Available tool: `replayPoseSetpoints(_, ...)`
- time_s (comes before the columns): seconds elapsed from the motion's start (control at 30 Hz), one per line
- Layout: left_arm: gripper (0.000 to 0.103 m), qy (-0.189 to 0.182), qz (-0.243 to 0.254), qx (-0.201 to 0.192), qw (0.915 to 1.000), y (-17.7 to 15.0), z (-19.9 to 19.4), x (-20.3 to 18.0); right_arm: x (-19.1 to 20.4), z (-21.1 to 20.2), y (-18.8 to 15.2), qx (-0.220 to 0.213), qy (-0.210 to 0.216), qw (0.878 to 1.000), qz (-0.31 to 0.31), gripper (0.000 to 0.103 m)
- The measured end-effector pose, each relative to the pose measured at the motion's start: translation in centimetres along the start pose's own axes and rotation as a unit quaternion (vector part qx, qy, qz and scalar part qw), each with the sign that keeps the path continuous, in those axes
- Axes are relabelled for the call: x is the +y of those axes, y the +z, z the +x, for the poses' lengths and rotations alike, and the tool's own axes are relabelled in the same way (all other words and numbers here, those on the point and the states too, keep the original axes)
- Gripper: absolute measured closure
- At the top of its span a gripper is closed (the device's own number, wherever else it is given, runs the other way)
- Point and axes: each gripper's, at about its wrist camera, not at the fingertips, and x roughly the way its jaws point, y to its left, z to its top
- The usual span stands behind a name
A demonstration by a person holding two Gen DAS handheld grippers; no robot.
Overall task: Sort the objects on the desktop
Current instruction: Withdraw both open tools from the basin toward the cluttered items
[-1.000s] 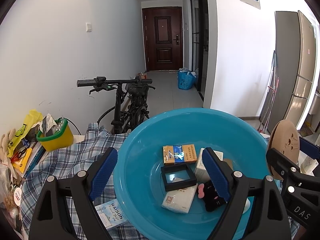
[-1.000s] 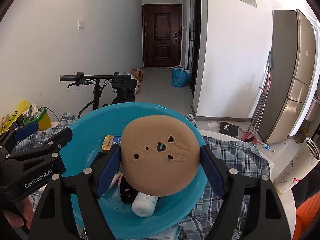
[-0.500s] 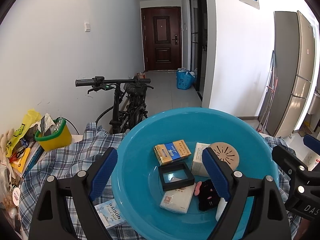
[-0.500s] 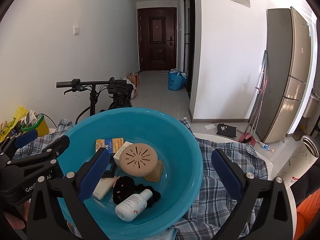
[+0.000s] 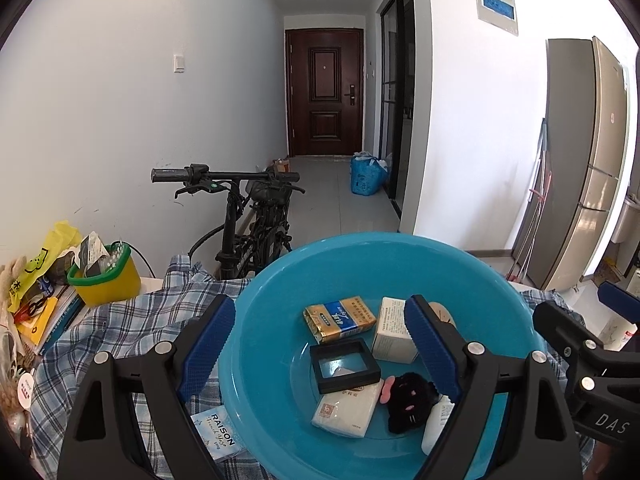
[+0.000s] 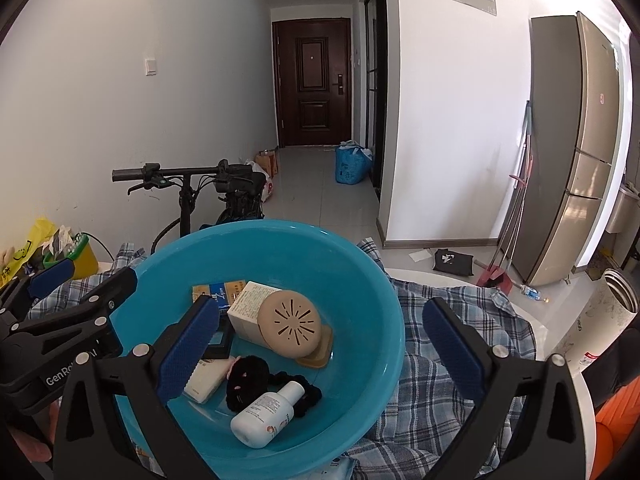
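Right gripper [image 6: 320, 344] has let go: a second ago it pinched the tan round disc [image 6: 289, 322], now its fingers are spread wide with nothing between them. Disc sits inside the blue basin [image 6: 372, 300], leaning on the white box [image 6: 250, 308], above the white bottle [image 6: 266, 416]. Left gripper [image 5: 320, 344] unchanged, fingers spread over the basin's near rim, holding nothing. Basin rests on the plaid cloth [image 6: 460, 308].
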Motion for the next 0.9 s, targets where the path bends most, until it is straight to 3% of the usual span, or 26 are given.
replayPoseSetpoints(0.1,0.013,-0.008,-0.011,-0.03,0.9995,0.2,-1.2,0.2,0.0,-0.3,0.2,-0.01,-0.002,1.0,0.0,0.001)
replayPoseSetpoints(0.17,0.0,-0.009,-0.009,-0.053,0.9985,0.4,-2.1,0.2,-0.2,-0.6,0.3,-0.018,-0.005,1.0,0.003,0.001)
replayPoseSetpoints(0.37,0.0,-0.009,-0.007,-0.113,0.9935,0.9,-4.5,0.2,-0.5,-1.8,0.7,-0.045,-0.014,0.999,-0.002,0.0)
replayPoseSetpoints(0.9,0.0,-0.018,0.017,-0.161,0.9866,1.6,-8.4,-0.4,-0.8,-4.7,1.5,-0.11,-0.026,0.994,0.01,0.0)
